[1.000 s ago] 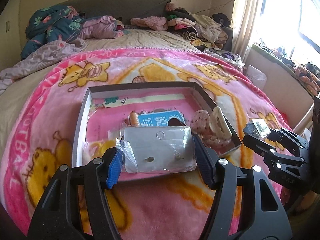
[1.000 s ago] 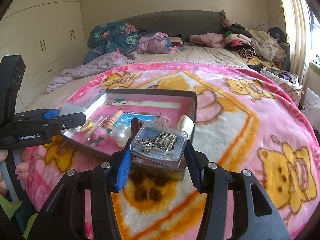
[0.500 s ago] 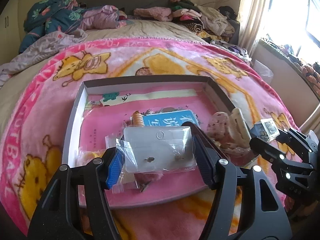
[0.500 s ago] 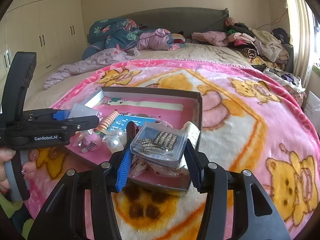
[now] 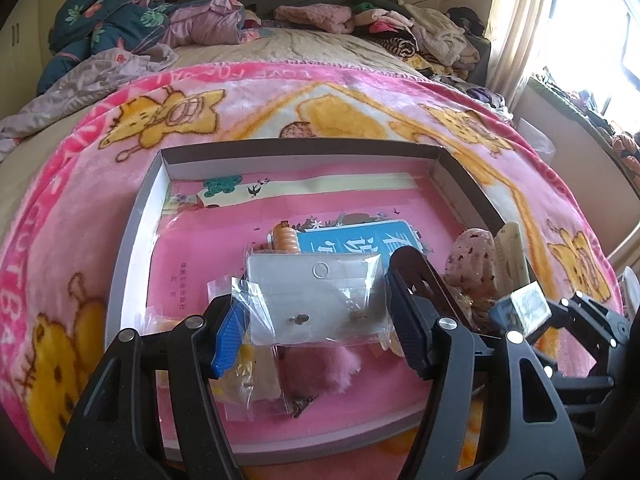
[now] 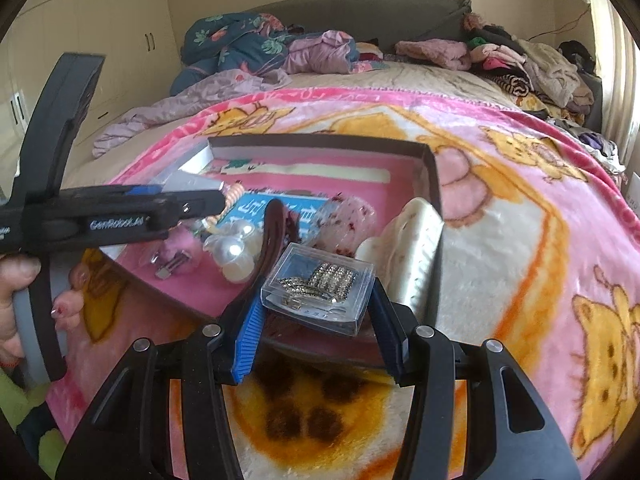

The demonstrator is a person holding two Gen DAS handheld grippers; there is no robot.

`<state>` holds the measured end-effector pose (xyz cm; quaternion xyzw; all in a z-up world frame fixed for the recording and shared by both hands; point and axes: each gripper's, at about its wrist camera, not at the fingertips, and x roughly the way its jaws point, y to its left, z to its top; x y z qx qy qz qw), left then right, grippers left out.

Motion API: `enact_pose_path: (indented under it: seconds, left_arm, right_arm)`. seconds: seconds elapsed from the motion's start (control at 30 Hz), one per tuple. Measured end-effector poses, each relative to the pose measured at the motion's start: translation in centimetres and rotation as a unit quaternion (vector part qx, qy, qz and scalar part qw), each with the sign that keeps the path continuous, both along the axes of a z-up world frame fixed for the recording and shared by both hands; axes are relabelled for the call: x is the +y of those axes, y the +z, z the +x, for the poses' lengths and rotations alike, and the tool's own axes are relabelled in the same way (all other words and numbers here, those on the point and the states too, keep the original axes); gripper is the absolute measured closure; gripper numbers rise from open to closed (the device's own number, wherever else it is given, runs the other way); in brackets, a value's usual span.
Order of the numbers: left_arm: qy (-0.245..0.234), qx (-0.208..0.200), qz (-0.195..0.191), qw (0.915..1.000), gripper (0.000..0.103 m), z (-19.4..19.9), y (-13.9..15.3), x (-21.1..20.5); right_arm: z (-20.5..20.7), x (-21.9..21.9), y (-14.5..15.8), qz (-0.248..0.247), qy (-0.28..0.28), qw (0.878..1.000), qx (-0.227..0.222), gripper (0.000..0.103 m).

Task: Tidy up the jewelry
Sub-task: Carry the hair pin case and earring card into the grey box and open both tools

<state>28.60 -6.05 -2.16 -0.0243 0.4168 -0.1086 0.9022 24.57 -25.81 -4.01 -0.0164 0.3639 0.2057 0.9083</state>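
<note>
- The landmark is the shallow tray [image 5: 132, 236], which lies on the pink blanket [image 5: 360, 104] on the bed; its long side runs left to right in the left wrist view
- The left gripper [image 5: 316, 316] is about half open and its two pads press on the sides of one clear earring bag [image 5: 320, 300], held above the near part of the tray
- The bag is held flat; its long axis goes across, from one pad to the other, and its hang hole points to the far wall of the tray; two small studs show on its grey card
- The right gripper [image 6: 316, 320] is also about half open and clamps one clear plastic box [image 6: 320, 292] above the near right corner of the tray
- The box is tilted, its far edge higher; its long axis goes from pad to pad; several rhinestone pieces lie inside, I cannot count them exactly
- Inside the tray, near the middle: one blue card [image 5: 360, 240] and one orange spiral hair tie [image 5: 285, 239]
- At the right side of the tray: one cream hair claw [image 6: 416, 256], leaning on the wall, and one dark brown hair clip [image 6: 272, 236], standing on its edge
- Two pearl-like pieces [image 6: 232, 244] lie just left of the brown clip
- A hand [image 6: 24, 300] holds the left gripper's handle
</note>
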Motion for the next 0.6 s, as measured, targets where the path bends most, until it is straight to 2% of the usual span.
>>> enact_pose_path:
  seconds: [0.47, 0.6]
  left_arm:
    - [0.001, 0.006, -0.003, 1.0000, 0.047, 0.64, -0.43, 0.13]
    - [0.002, 0.006, -0.003, 1.0000, 0.047, 0.82, -0.60, 0.18]
  right_arm:
    - [-0.79, 0.73, 0.05, 0.007, 0.007, 1.000, 0.000, 0.054]
    - [-1.04, 0.79, 0.17, 0.011, 0.007, 1.000, -0.001, 0.045]
